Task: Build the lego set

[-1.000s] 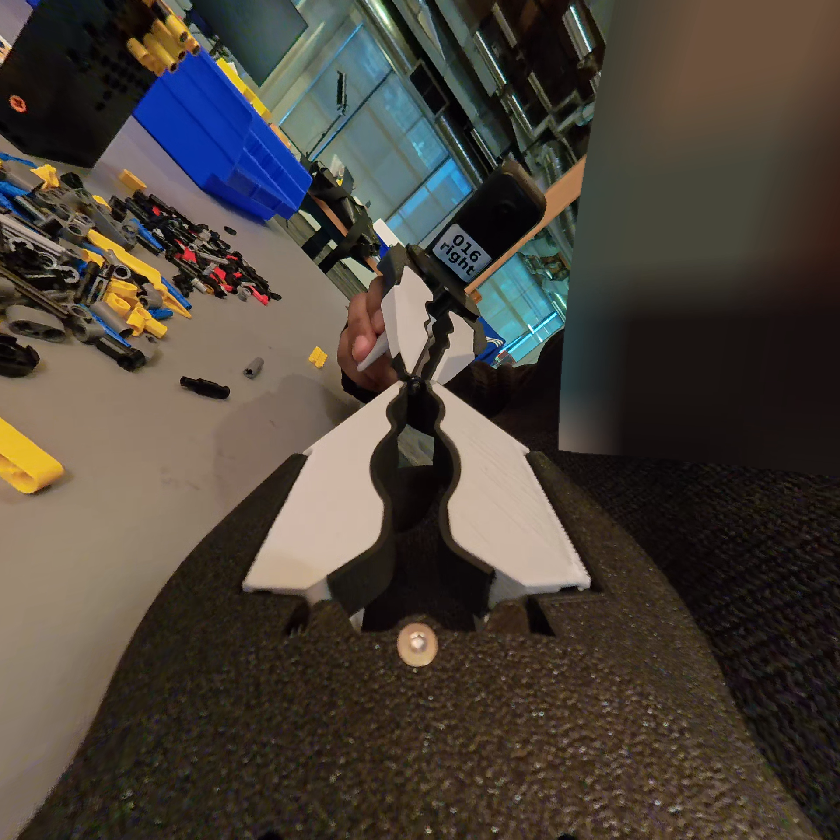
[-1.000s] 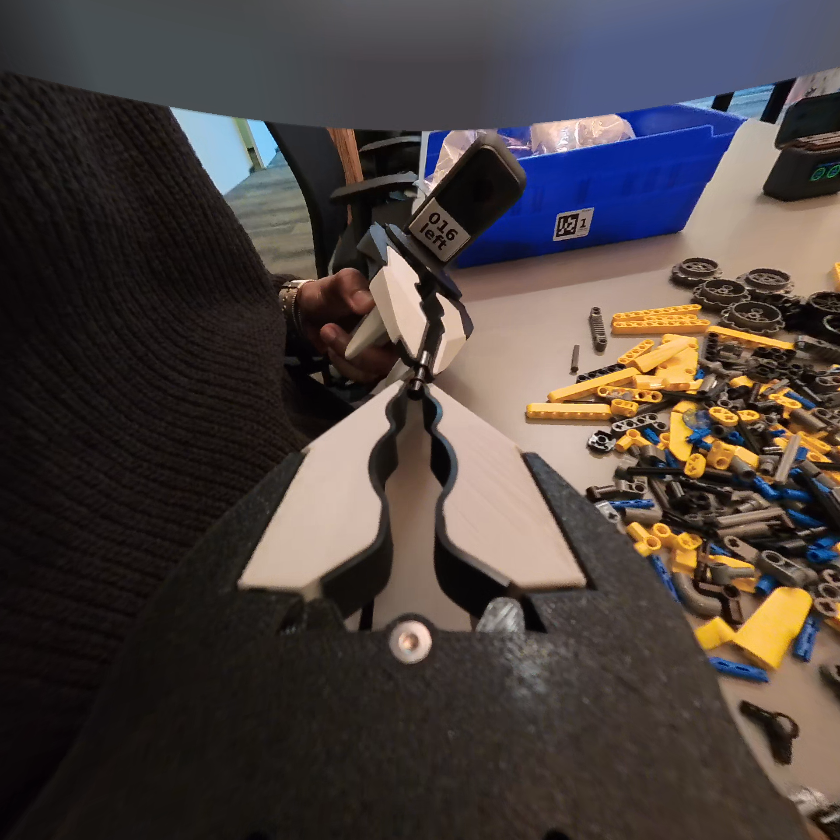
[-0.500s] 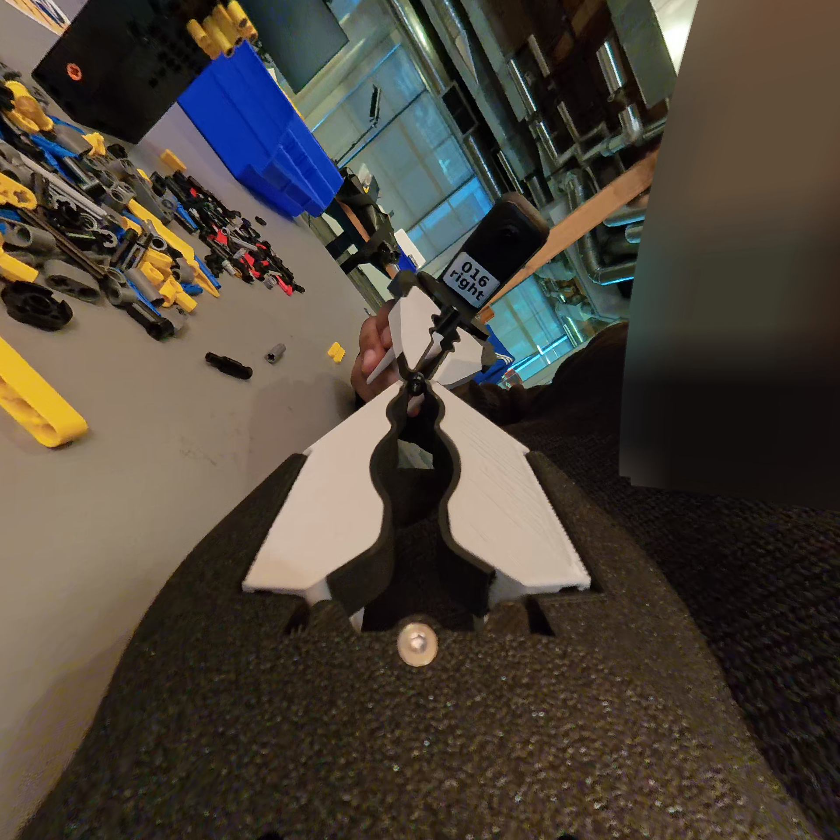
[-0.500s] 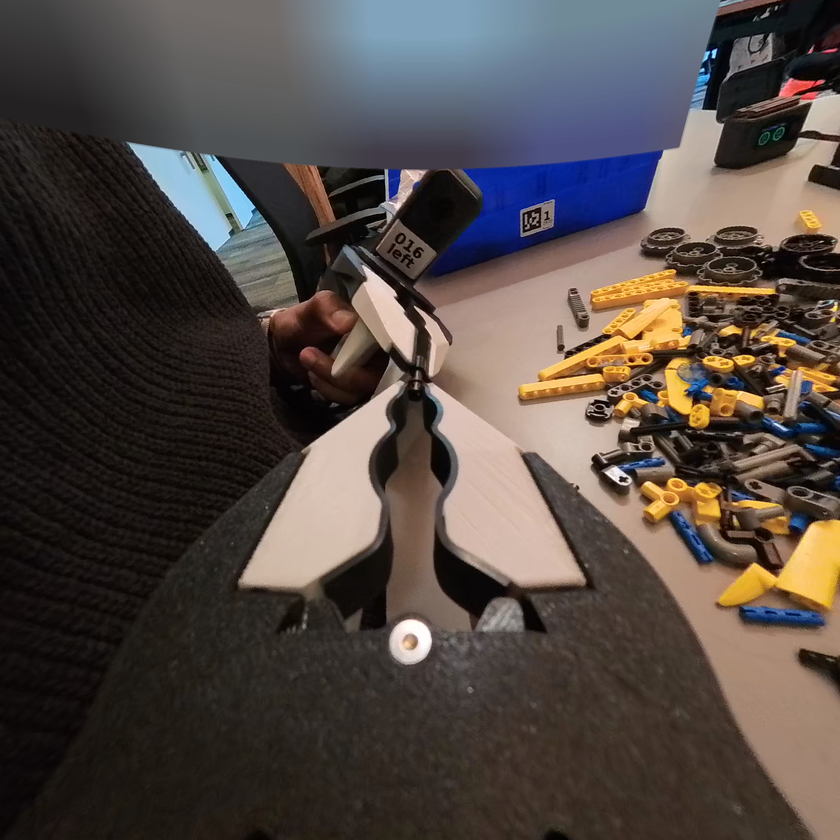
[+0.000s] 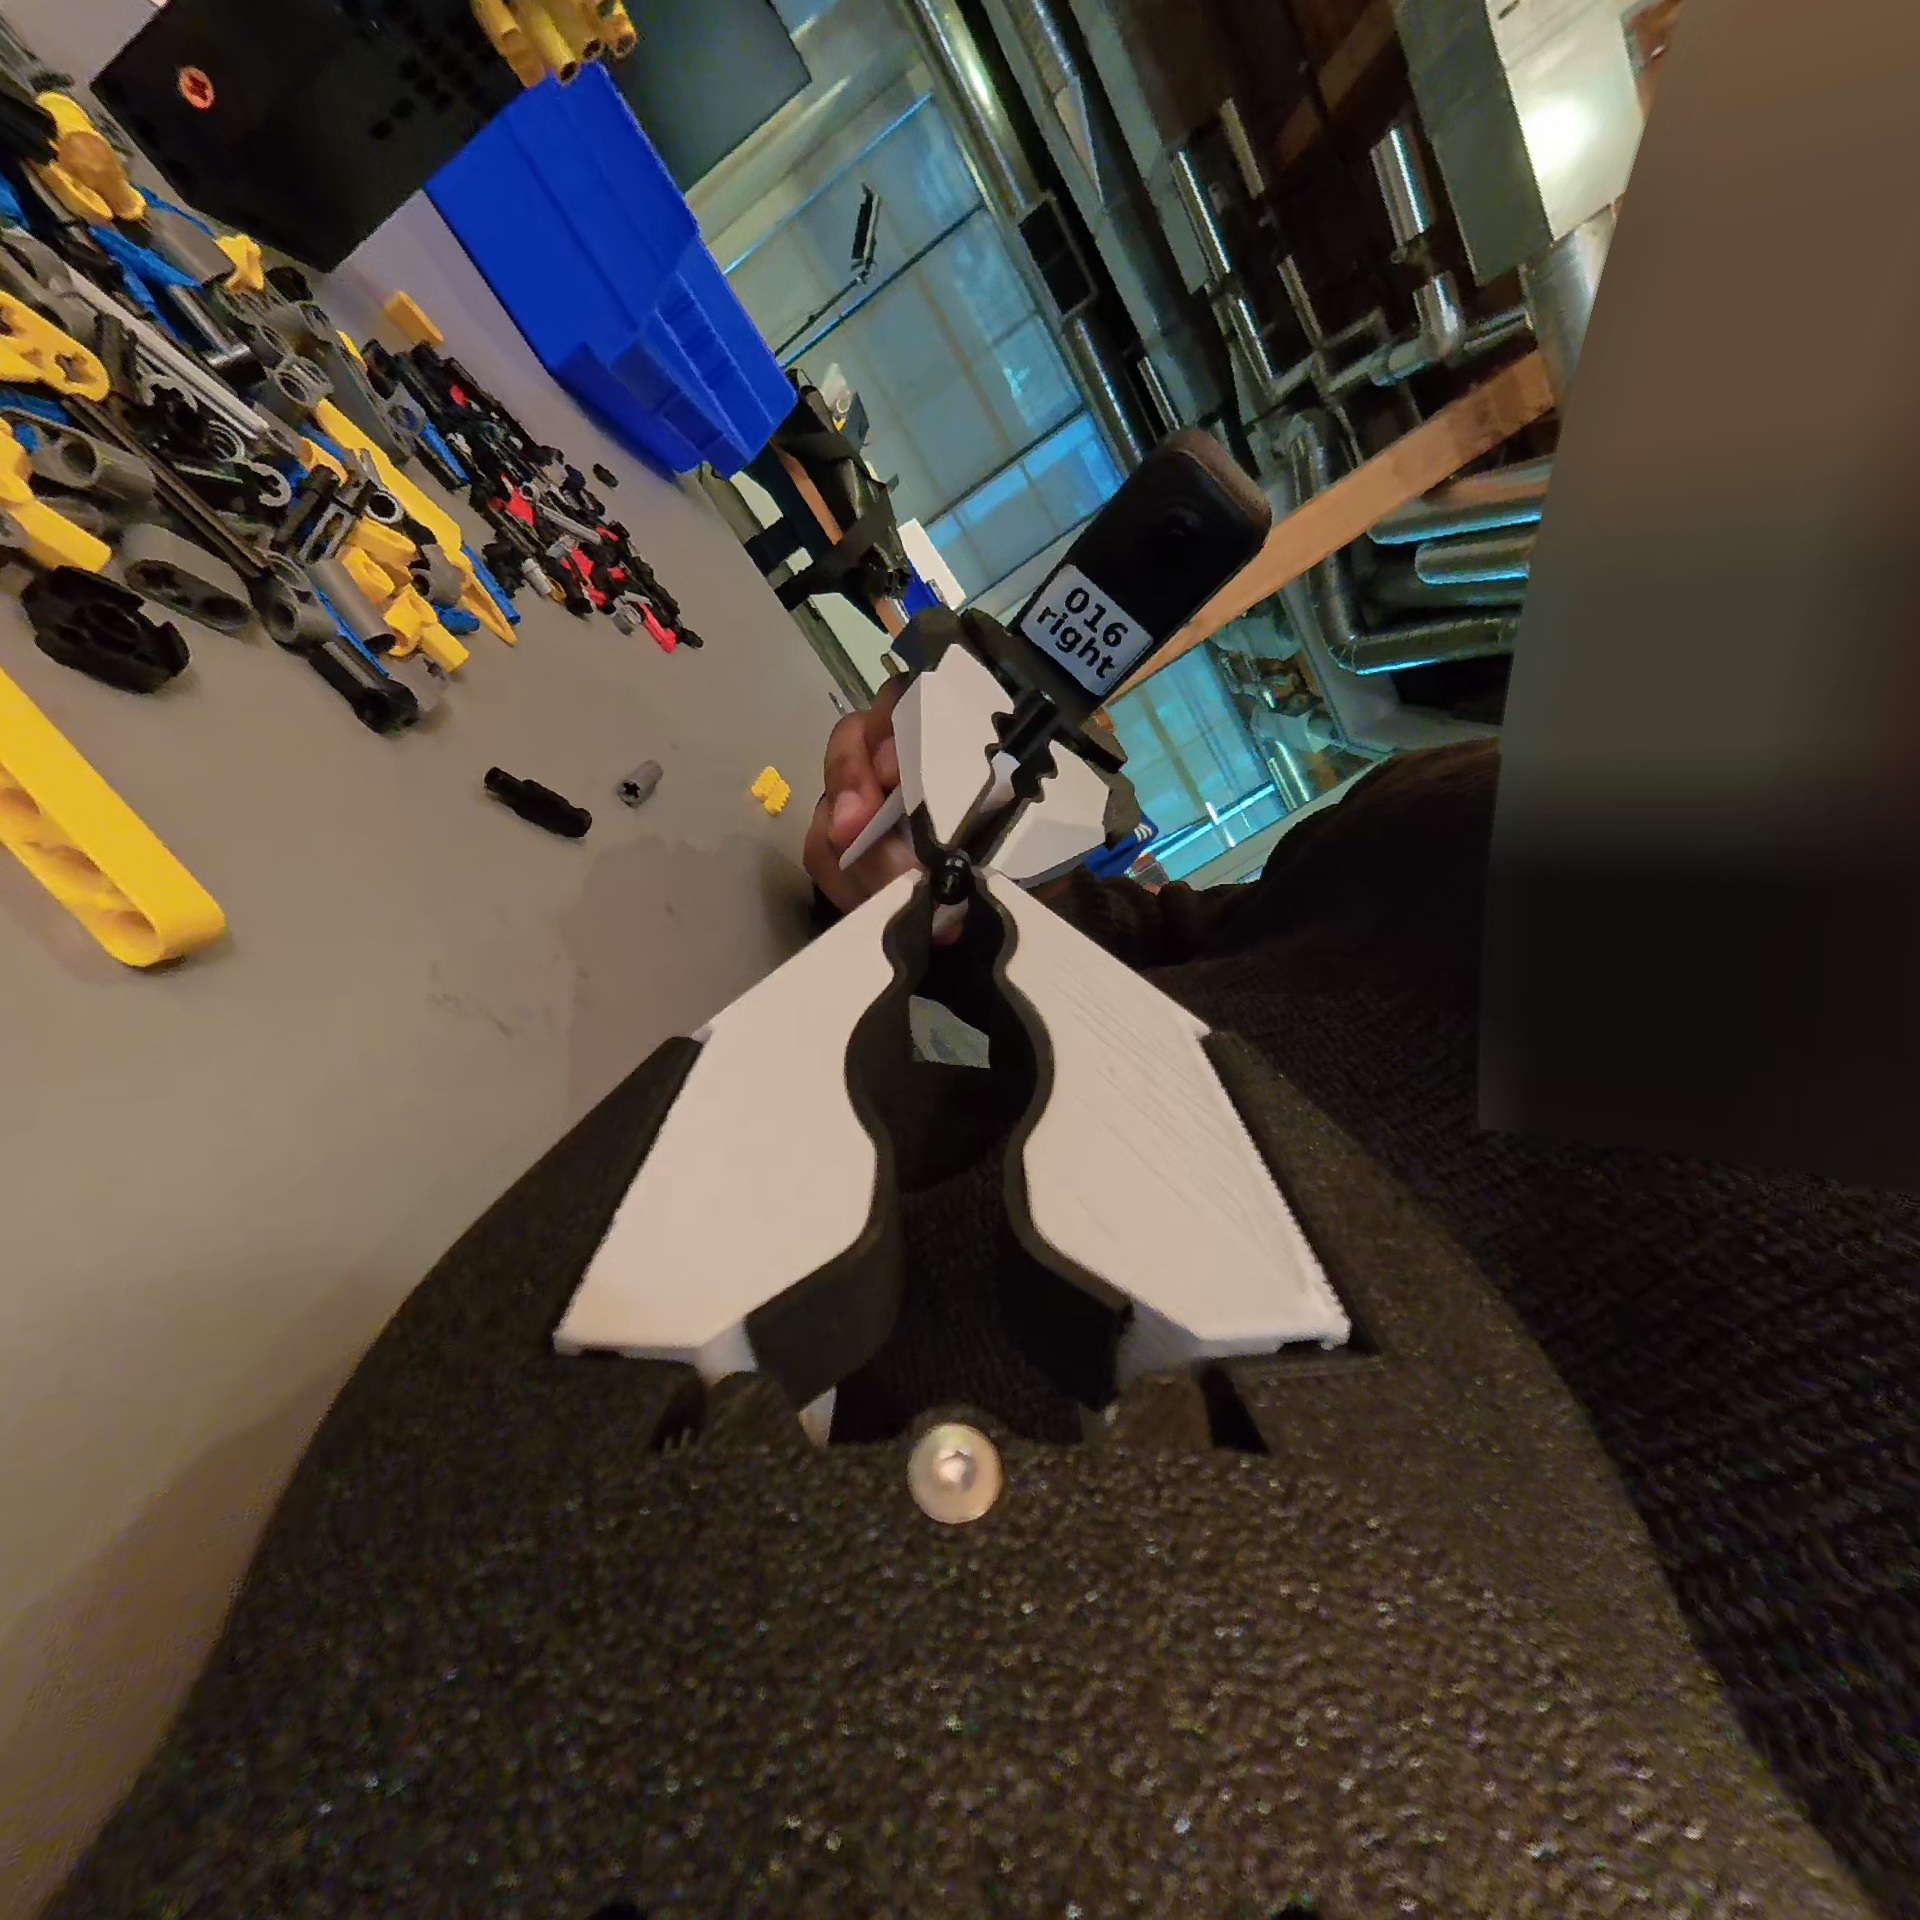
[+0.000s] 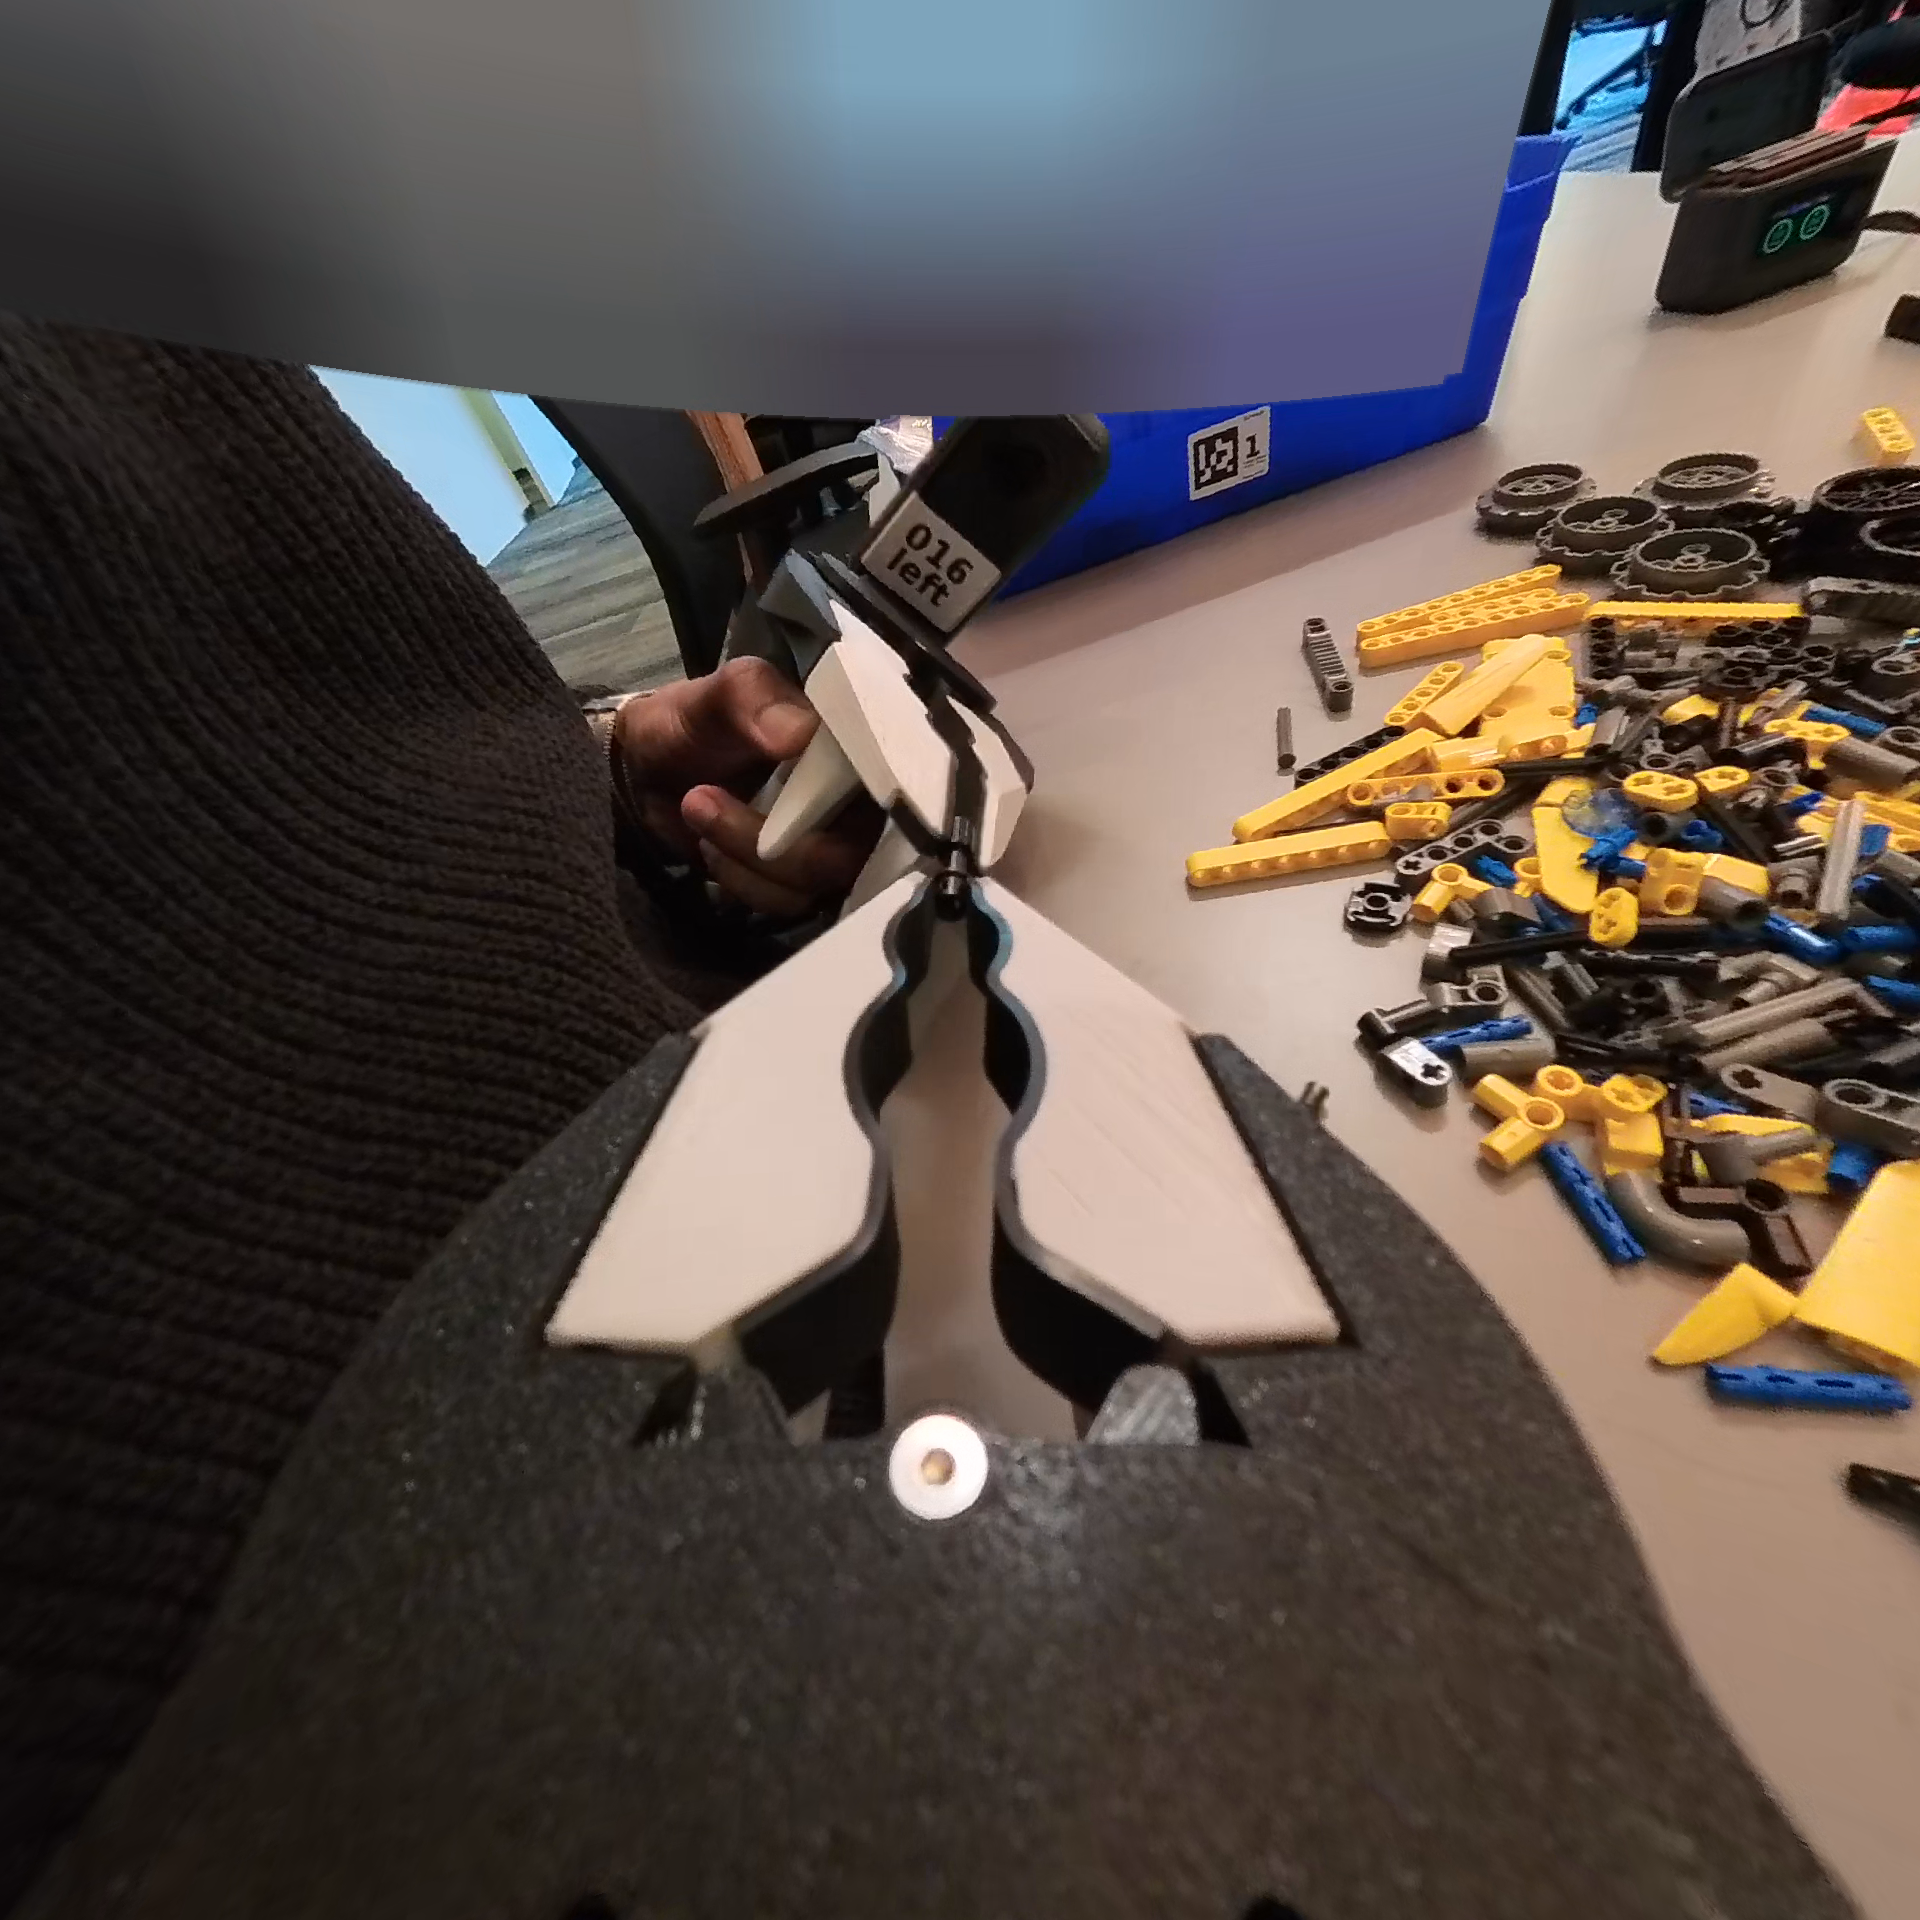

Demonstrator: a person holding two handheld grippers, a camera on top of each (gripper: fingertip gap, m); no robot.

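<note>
Grey table (image 6: 1195, 748) w/ toy bricks pile (image 6: 1662, 914) frame right | L gripper (image 5: 951, 899) + R gripper (image 6: 951, 894) tip-to-tip ctr frame, both clamped on small black pin (image 6: 952, 883) | blue bin (image 5: 613, 270) upper left

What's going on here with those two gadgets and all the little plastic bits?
A person holds a two-finger gripper in each hand, tip to tip above the grey table. The left gripper and right gripper are both shut on one small black pin, each gripping one end. Off to the side lies a pile of yellow, blue, grey and black building pieces, with a blue bin behind.
</note>
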